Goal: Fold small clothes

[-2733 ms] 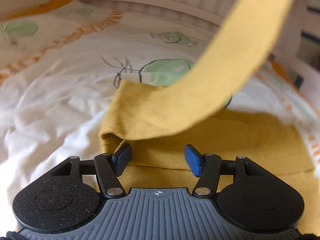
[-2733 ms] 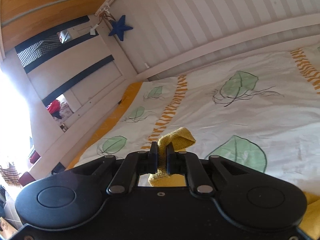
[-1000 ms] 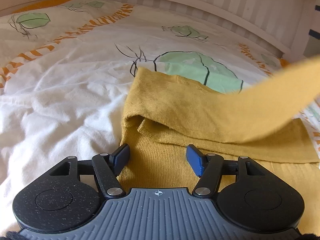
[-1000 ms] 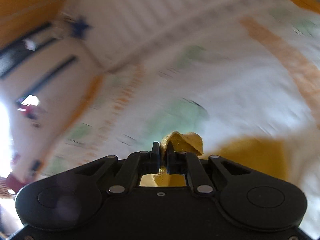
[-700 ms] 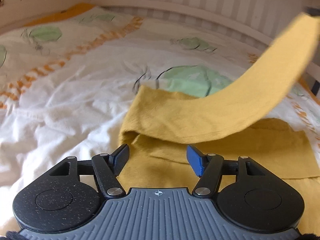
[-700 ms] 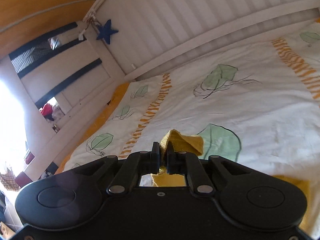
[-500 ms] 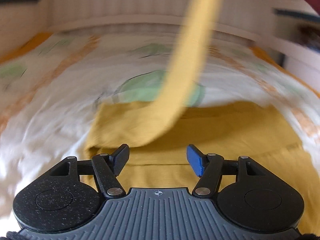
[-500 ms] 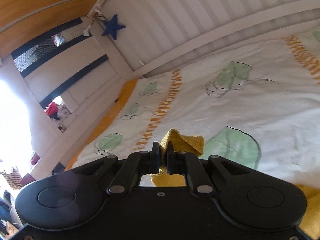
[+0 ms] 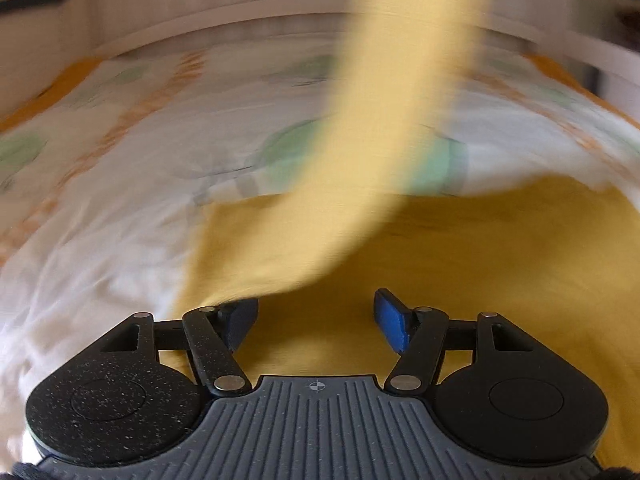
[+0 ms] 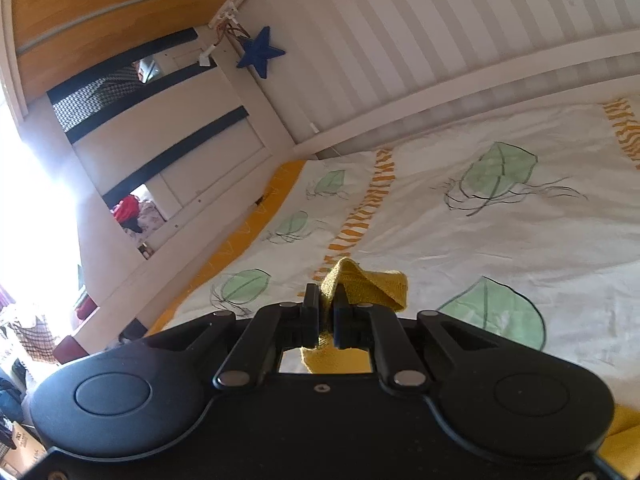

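While the left wrist view is smeared by motion blur, it shows the left claw (image 9: 316, 320) with its jaws apart, having just opened a little further, and nothing pressed between its blue pads (image 9: 390, 322). Beneath and ahead of it the yellow garment (image 9: 460, 264) lies spread on the bed cover (image 9: 100, 208), a white cover printed with green leaves and orange stripes. A long yellow strip (image 9: 384, 120) of that garment rises from near the left finger up and out of the top of the picture; its lower end overlaps the tip of that finger, though the blur hides whether they touch. Beyond the bed runs a pale striped bed rail (image 9: 240, 20). From the right wrist view, which is sharp, the right claw (image 10: 326, 316) is clamped tight on a ribbed yellow cuff (image 10: 368, 286), whose fabric bunches above the fingers and hangs down behind them. It is held above the bed cover (image 10: 500, 248), with the striped rail (image 10: 440, 40) and a blue star (image 10: 260, 53) behind.
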A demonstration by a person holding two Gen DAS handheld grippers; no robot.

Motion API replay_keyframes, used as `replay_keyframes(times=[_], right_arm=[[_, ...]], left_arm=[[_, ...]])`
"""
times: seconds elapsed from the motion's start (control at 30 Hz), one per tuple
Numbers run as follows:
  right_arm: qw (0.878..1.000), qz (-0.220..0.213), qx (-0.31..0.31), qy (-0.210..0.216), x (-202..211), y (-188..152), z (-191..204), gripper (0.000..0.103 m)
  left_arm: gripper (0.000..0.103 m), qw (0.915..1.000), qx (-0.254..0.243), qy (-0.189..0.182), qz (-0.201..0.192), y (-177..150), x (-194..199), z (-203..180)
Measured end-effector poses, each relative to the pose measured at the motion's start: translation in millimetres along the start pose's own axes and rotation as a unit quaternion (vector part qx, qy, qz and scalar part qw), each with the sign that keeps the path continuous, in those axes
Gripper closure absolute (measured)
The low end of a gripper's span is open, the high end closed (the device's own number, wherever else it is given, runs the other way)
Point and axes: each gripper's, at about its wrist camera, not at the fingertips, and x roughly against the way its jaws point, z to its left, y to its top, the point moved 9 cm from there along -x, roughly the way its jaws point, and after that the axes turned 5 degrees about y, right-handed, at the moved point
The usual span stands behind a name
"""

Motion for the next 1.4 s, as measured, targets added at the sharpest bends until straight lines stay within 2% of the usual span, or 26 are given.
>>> replay_keyframes(times=[0.1,0.2,0.23,0.37,0.57,0.7,0.83,0.9,1.0,1.07,1.13,1.23,1.3,1.33,1.37,1.4], right_arm=[[1.0,-0.001,-0.014,-0.01,5.3,-4.3,-15.3,0.088],[0.999,0.0,-0.022,-0.023,13.7,-13.1,-32.8,0.088],[0.999,0.001,-0.026,-0.027,17.8,-16.4,-38.2,0.088],[0.997,0.007,-0.042,-0.057,40.7,-42.1,-72.2,0.088],[0.987,0.037,-0.088,-0.128,75.1,-108.5,-146.0,0.088],[0.972,0.08,-0.125,-0.182,76.6,-161.4,-195.4,0.087],[0.964,0.094,-0.141,-0.207,79.3,-192.4,-218.0,0.08],[0.961,0.093,-0.138,-0.219,84.1,-200.0,-221.3,0.071],[0.963,0.086,-0.133,-0.219,90.4,-204.3,-224.0,0.071],[0.965,0.076,-0.137,-0.212,91.0,-204.5,-224.5,0.067],[0.968,0.061,-0.144,-0.195,89.7,-199.4,-224.9,0.049],[0.971,0.041,-0.173,-0.161,85.0,-192.2,-225.1,0.046],[0.968,0.031,-0.2,-0.149,79.2,-187.2,-229.1,0.045],[0.966,0.027,-0.207,-0.15,76.2,-185.1,-230.2,0.05],[0.967,0.023,-0.199,-0.158,74.3,-181.5,-229.9,0.06],[0.97,0.021,-0.173,-0.169,73.4,-176.3,-225.5,0.092]], left_arm=[[0.036,0.999,0.041,0.01,0.013,-10.4,0.8,27.2],[0.035,0.9996,0.028,0.004,0.008,-16.3,17.1,33.1],[0.031,0.9998,0.02,0.001,0.009,-18.4,23.1,34.1],[0.029,0.9983,0.033,-0.008,0.047,-35.7,36.9,40.1],[0.028,0.9972,0.043,-0.013,0.059,-53.9,46.8,51.9],[0.019,0.9976,0.045,-0.007,0.053,-58.8,40.8,51.8],[0.014,0.9989,0.033,0.001,0.033,-60.9,37.5,48.0],[0.013,0.9989,0.033,0.001,0.034,-59.9,37.8,47.6],[0.012,0.9988,0.037,-0.004,0.031,-60.4,37.9,48.1],[0.012,0.9989,0.037,-0.003,0.03,-60.8,37.7,48.0],[0.012,0.999,0.036,-0.003,0.028,-61.3,37.5,47.6],[0.012,0.999,0.036,-0.002,0.025,-62.3,38.0,47.1],[0.011,0.999,0.036,-0.002,0.024,-62.3,38.1,46.6],[0.011,0.999,0.036,-0.002,0.024,-62.4,38.1,46.7],[0.012,0.999,0.037,-0.002,0.024,-62.4,38.1,46.7],[0.012,0.999,0.037,-0.002,0.024,-62.4,38.0,46.6]])
